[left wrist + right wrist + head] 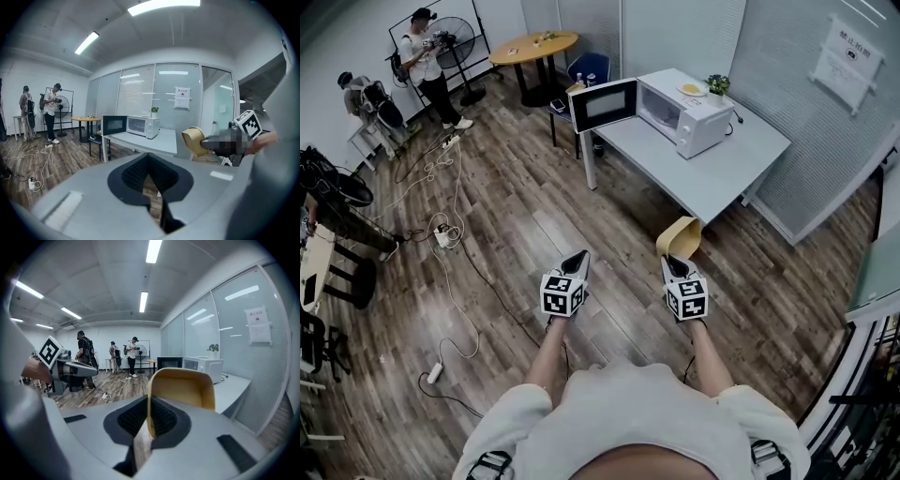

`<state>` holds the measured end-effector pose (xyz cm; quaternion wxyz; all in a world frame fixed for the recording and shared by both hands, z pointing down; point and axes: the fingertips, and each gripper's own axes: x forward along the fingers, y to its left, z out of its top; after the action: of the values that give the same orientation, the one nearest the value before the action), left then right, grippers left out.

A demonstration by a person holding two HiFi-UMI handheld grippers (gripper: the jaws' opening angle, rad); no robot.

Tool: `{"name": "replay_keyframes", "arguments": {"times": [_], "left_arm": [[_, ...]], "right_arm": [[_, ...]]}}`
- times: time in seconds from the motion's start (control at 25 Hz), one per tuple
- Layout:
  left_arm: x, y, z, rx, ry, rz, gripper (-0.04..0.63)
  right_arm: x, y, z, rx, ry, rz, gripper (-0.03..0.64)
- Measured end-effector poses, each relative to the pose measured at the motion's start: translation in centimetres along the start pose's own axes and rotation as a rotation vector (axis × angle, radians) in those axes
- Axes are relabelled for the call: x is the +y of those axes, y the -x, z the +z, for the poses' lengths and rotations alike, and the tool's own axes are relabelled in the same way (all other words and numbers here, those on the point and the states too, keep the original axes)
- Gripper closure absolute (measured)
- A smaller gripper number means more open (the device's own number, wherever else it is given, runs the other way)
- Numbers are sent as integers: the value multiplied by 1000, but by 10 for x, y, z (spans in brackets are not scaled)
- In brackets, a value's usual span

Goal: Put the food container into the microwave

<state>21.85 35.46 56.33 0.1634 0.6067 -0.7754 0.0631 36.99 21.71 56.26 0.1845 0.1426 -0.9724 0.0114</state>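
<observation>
A tan food container (680, 236) hangs in the air, gripped by one side wall in my right gripper (675, 259). In the right gripper view the black pads (161, 418) press on that wall of the container (183, 387). The white microwave (684, 112) stands on a grey table (722, 164) ahead, and its door (603, 103) is swung wide open to the left. My left gripper (579, 255) is held level beside the right one, shut with nothing in it. In the left gripper view the container (193, 140) is at the right and the microwave (144, 126) is ahead.
Power strips and cables (445, 234) trail over the wooden floor at the left. A round wooden table (532, 45), a fan (455, 37) and two people (422, 56) are at the back. A small plant (717, 84) sits on the microwave. Glass partitions (806, 103) stand behind the table.
</observation>
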Motion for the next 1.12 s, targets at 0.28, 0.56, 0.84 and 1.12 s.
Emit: {"name": "replay_keyframes", "arguments": {"times": [0.28,0.56,0.84,1.12], "left_arm": [[-3,-19,2,10,4,11,584],[12,-35,-2,19,15,22,584],[41,-72,-1,23,19,5,584],[82,-130,16,25,16,-36,584]], "right_arm": [[-16,-15,3,1,8,23,589],[-24,-38,0,15,4,34,589],[-34,-78,2,25,1,27,589],[-52,-140,13,46,-7,7,589]]}}
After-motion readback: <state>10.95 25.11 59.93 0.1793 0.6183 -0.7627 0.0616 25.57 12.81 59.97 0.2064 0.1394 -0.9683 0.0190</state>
